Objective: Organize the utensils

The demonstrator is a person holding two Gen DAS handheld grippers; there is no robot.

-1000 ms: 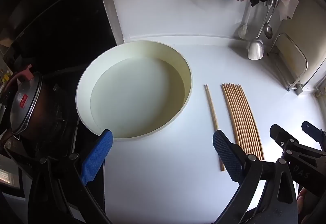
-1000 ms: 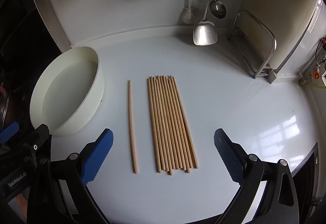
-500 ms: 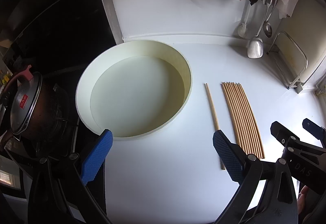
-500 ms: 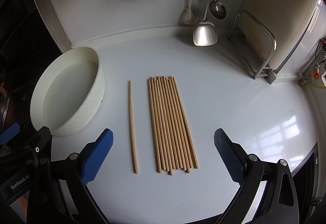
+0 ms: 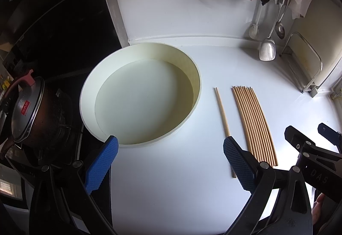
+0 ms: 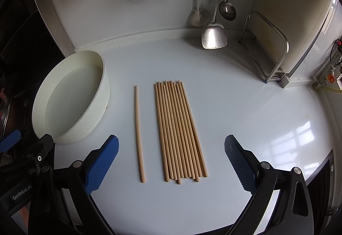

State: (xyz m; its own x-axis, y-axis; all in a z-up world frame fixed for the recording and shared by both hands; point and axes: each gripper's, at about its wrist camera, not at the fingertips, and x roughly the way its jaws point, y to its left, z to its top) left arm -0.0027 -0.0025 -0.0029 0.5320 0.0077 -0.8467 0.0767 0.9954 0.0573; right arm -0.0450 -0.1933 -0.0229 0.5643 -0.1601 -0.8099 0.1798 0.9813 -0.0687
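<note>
Right hand-held gripper (image 6: 171, 162) wide apart, low over chopsticks (image 6: 179, 130) — empty.

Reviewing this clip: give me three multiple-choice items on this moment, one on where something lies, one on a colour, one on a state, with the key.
1. The lone pair of chopsticks lies:
A. inside the basin
B. between the white basin and the chopstick bundle
C. right of the bundle

2. The pads of the right tool are:
A. blue
B. red
C. green

3. The left tool is:
A. shut on a chopstick
B. shut on nothing
C. open, holding nothing

Key: B, countertop shows on both sides of it; A, textured blue faces; C, pads wide apart over bare counter.
</note>
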